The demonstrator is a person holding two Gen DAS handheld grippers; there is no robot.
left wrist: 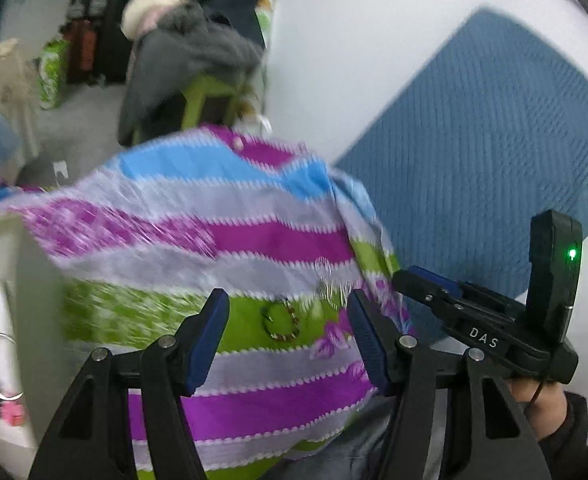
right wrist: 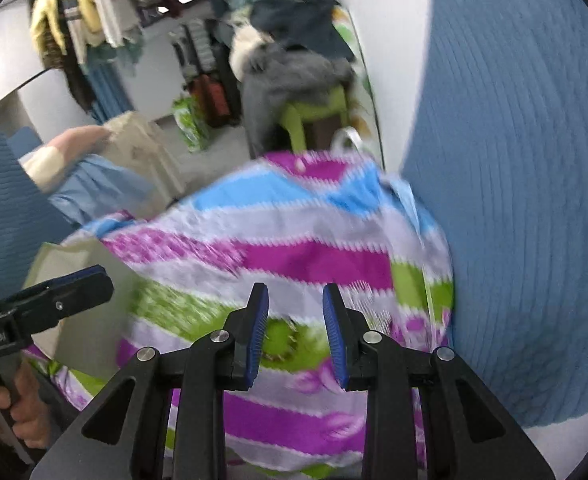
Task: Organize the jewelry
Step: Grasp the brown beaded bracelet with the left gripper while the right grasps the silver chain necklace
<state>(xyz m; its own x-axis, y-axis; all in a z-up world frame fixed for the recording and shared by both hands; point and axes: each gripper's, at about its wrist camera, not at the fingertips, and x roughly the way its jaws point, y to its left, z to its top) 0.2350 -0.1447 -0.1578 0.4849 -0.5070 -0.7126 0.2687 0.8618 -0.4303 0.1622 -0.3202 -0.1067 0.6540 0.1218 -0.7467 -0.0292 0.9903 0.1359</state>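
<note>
Wall panel (left wrist: 493, 128): blue, ribbed, on the white wall behind the table.
Cloth (left wrist: 254, 240): striped purple, blue, grey and green, it covers the table.
Left gripper (left wrist: 288, 316): jaws apart, nothing between the pads.
Right gripper (right wrist: 295, 320): jaws narrow but apart, holding nothing.
Bracelet (left wrist: 280, 322): beaded ring lying on a green stripe, below both grippers.
Earrings (left wrist: 331, 284): small, blurred, just beside the bracelet.

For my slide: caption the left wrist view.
Open left gripper above a chain bracelet on striped cloth; right gripper alongside.
</note>
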